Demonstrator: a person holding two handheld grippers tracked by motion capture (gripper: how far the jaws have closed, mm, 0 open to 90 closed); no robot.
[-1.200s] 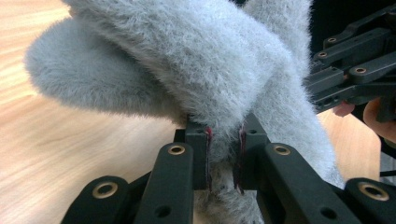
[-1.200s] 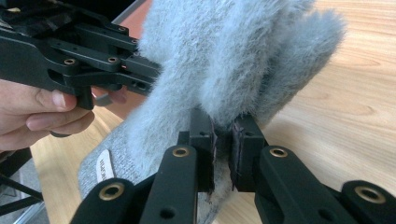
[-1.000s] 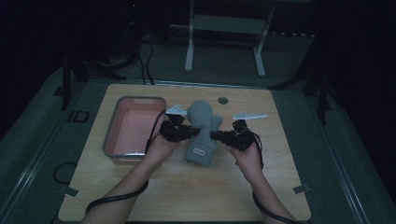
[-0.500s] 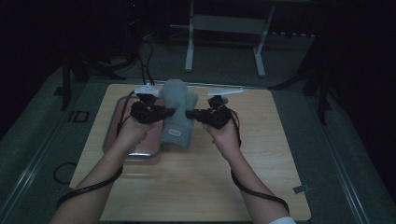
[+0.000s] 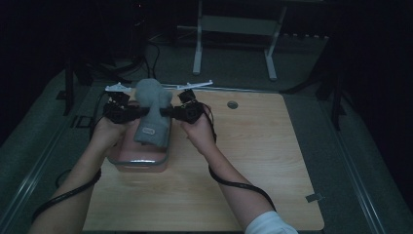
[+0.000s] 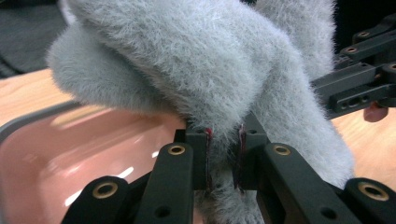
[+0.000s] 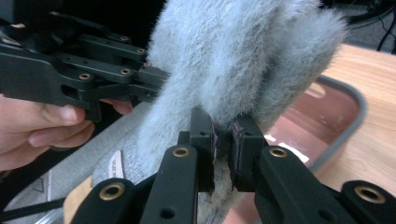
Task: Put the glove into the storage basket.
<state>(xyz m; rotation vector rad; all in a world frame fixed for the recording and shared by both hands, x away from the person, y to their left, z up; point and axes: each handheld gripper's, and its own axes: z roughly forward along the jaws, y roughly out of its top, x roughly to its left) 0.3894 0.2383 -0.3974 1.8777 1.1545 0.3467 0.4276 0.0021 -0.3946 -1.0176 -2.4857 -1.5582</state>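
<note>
A person sits at a light wooden table (image 5: 253, 161) in a dim room, holding a two-jaw gripper in each hand. Between them hangs a grey fuzzy sock (image 5: 152, 113), or a similar plush fabric piece with a small label near its lower end.

Compared with a second ago, the sock has been carried from the middle of the table to the left, and it now hangs directly over a pink rectangular tray (image 5: 139, 158) with a grey rim. Half a second ago it was already near the tray's right edge; now its lower end dangles over the tray, though whether it touches the floor of the tray cannot be told. This suggests, as a judgement, that the sock is meant to go into the tray and only needs lowering and releasing.

The left gripper (image 6: 223, 154) has its jaws pressed together on a fold of the sock's fuzzy fabric. The right gripper (image 7: 223, 151) likewise pinches a fold of the sock from the opposite side, with the other hand's fingers (image 7: 51, 123) in sight beyond it.

The tray's glossy pink floor (image 6: 93, 154) looks bare in the gripper views; nothing else is seen lying in it.
</note>
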